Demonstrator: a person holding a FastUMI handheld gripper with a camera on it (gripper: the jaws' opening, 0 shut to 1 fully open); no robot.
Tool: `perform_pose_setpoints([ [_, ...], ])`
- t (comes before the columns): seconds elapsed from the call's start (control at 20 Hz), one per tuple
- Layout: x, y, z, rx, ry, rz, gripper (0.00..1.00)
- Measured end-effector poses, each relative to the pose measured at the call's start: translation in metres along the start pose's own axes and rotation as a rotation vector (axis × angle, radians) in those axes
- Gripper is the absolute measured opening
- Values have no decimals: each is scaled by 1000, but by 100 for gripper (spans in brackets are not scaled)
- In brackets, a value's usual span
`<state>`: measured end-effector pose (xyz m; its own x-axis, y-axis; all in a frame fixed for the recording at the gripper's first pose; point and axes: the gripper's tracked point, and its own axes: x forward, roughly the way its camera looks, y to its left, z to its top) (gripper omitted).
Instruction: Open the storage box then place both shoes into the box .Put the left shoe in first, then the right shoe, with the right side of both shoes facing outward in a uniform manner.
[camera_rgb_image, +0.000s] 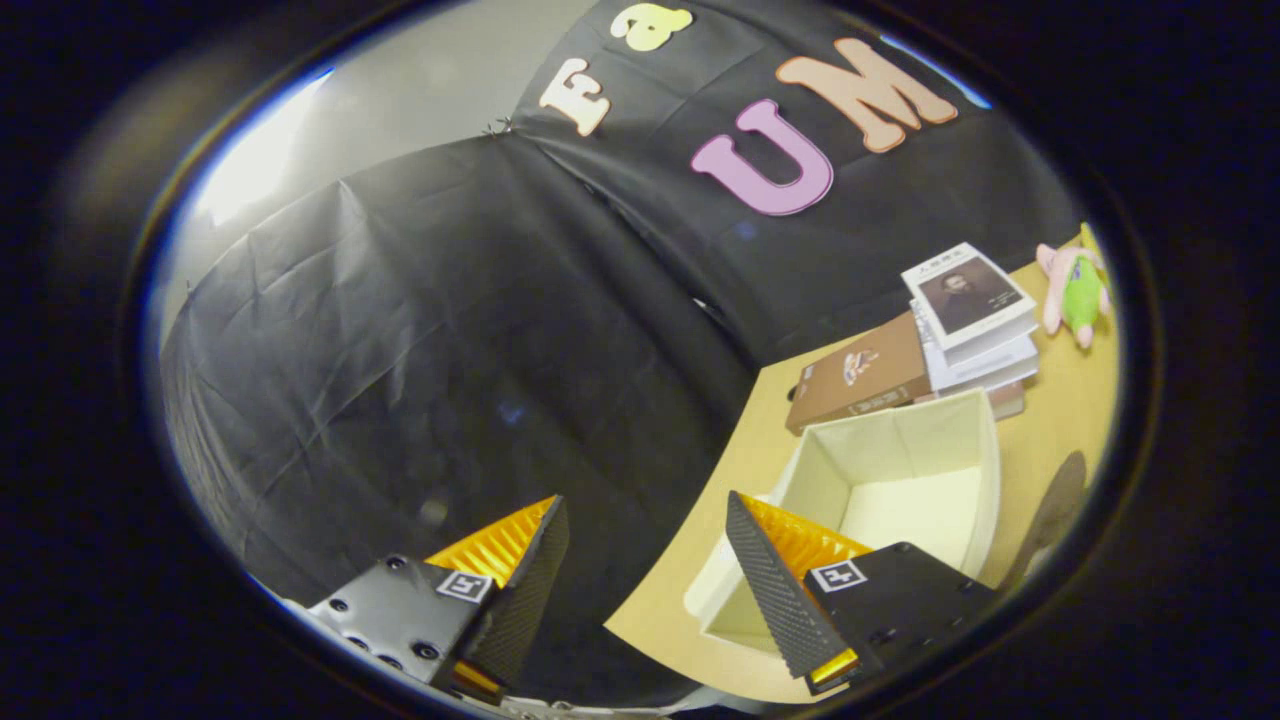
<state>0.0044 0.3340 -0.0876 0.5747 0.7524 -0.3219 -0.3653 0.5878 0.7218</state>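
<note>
Black cloth walls close in a light wooden bench (1050, 440), where an open cream storage box (900, 480) sits with nothing visible inside it. The gripper (648, 530) is spread wide and holds nothing, its right finger overlapping the box's near corner. Beyond the box lie stacked books (965, 320) and a plush toy (1075, 290).

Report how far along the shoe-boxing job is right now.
Done: the cream fabric storage box on the tan tabletop stands open, and what shows of its inside is bare. In hand: nothing; the gripper is open, its fingers apart with nothing between them, the box just beyond the right finger. Left: both shoes, left one first.
</note>
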Motion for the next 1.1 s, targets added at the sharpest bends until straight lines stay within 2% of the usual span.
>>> perform_pose_setpoints([
  [0.2,-32,-40,10,-99,-27,-110,100],
  [0.55,-94,-120,33,-201,-77,-292,100],
  [0.85,-134,-191,32,-245,-50,-439,100],
  [1.1,-160,-251,10,-289,25,-553,100],
])
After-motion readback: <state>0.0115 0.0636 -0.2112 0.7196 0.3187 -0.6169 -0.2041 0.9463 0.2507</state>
